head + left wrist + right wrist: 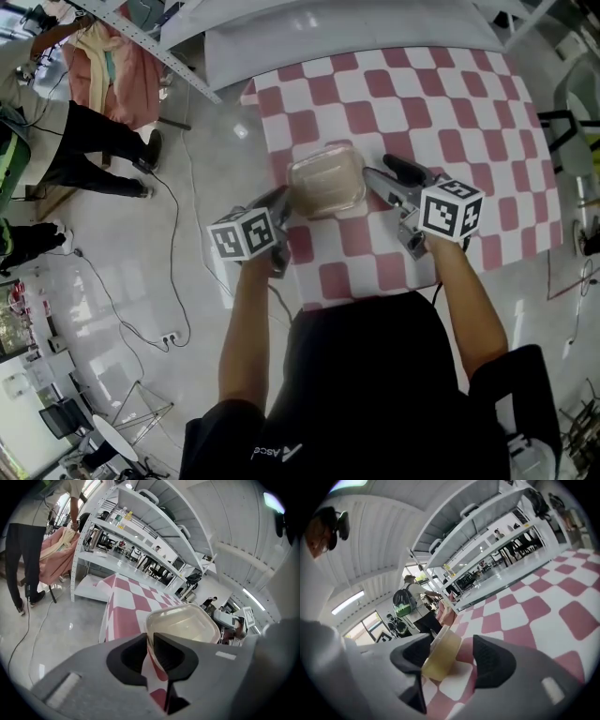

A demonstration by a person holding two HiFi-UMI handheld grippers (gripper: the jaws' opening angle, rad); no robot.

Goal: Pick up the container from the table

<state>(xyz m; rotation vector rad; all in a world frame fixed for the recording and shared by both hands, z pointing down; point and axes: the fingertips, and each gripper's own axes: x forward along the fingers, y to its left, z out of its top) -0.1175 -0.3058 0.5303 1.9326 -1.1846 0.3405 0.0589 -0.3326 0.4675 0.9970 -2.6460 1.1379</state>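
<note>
Finds the container (326, 180) on the near left part of the table (450, 94), flanked by both grippers along its longer axis. Shows the left gripper (279, 204) clamped on the left rim, jaws nearly together. Shows the right gripper (382, 176) spread wide round the right rim — close against one jaw, clear of the other. Probably calls for closing the right, then lifting level — both equally near.

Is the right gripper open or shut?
Open: the right gripper fingers stand apart around the container, with a gap beside one finger.
</note>
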